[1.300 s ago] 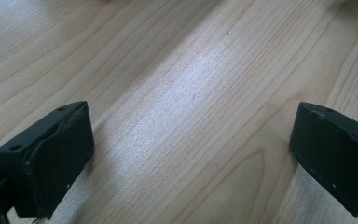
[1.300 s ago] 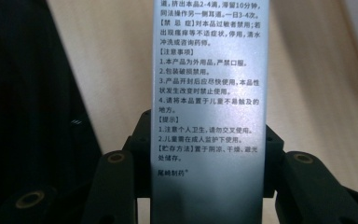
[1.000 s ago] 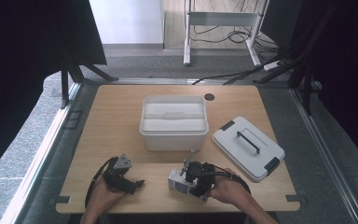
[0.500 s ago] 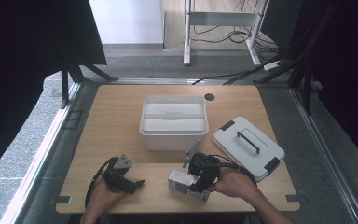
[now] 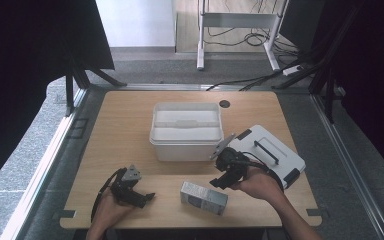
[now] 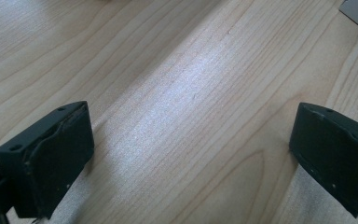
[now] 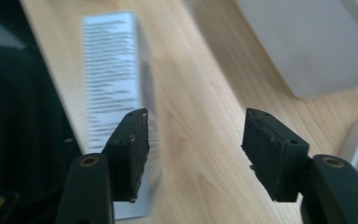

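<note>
The right gripper (image 5: 219, 181) has lifted off the box (image 5: 203, 197) and drawn back toward the lid (image 5: 275, 152); a second ago it sat low against the box's right end, and half a second ago it was already rising. Its jaws stand wide apart and hold nothing. In the right gripper view the box (image 7: 109, 84) lies just beyond and to the left of the left fingertip (image 7: 133, 149), flat on the table (image 7: 200, 140), with bare wood between the two fingers. I judge the box has been let go, or nudged into place, and now waits for a fresh grasp.

The left gripper (image 5: 139, 196) has not moved; its jaws also stand wide apart, empty, with only table (image 6: 191, 116) between them.

Farther out from the right fingers stands the open bin (image 5: 187, 131), near the middle of the table, likely where the box will go.
</note>
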Motion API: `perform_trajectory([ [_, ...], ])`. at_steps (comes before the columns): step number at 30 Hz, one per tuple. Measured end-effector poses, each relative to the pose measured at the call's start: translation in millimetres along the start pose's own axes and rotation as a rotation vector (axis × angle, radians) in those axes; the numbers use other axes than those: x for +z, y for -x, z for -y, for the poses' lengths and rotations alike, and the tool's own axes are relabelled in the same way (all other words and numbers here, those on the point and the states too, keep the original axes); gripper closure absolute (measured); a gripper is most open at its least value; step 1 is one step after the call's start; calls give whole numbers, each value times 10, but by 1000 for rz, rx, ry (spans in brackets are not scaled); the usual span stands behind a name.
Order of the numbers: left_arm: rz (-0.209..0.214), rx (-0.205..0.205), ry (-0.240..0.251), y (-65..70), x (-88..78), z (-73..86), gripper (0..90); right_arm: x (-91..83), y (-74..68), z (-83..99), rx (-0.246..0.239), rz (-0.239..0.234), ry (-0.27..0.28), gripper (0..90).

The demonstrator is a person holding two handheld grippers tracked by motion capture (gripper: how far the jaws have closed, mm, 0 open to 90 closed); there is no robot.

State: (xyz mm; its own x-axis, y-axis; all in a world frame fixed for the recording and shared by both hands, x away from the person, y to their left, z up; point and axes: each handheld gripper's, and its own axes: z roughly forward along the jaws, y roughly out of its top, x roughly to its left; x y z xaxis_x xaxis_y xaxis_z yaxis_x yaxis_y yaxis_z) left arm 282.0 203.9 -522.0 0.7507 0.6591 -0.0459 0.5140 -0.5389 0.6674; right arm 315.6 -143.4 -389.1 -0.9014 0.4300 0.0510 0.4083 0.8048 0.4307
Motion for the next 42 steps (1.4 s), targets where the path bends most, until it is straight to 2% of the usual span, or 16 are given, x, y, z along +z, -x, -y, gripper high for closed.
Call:
perform_trajectory([
  [3,16,-16,8,-24,-1,-10,0,81,142,130,52,17,42,364],
  [7,21,-12,7,-49,-19,-49,0,146,244,231,79,34,86,318],
  [8,34,-13,16,-71,-49,-92,0,198,325,305,98,58,124,269],
  [10,41,-9,26,-99,-84,-150,0,233,377,352,118,75,158,226],
  [11,41,-9,26,-99,-84,-150,0,233,377,352,118,75,158,226],
  [12,43,-5,30,-131,-111,-222,0,271,440,397,139,85,189,159],
  [15,52,6,37,-200,-136,-355,0,313,501,422,153,111,233,119],
  [18,61,10,57,-277,-152,-499,0,360,554,415,168,114,277,34],
  [19,61,10,57,-277,-152,-499,0,360,554,415,168,114,277,34],
  [20,68,15,71,-333,-160,-609,0,394,584,397,165,118,305,0],
  [24,52,35,57,-405,-155,-780,0,426,655,362,165,110,356,0],
  [25,52,35,57,-405,-155,-780,0,432,669,354,167,112,366,0],
  [32,59,62,45,-507,-36,-1057,10,483,815,280,183,102,430,2],
  [35,60,59,40,-528,-1,-1089,15,499,843,250,179,100,453,17],
  [39,72,59,46,-550,66,-1135,32,529,861,181,170,83,480,85],
  [42,51,82,32,-518,65,-1141,35,530,844,155,172,92,472,103],
])
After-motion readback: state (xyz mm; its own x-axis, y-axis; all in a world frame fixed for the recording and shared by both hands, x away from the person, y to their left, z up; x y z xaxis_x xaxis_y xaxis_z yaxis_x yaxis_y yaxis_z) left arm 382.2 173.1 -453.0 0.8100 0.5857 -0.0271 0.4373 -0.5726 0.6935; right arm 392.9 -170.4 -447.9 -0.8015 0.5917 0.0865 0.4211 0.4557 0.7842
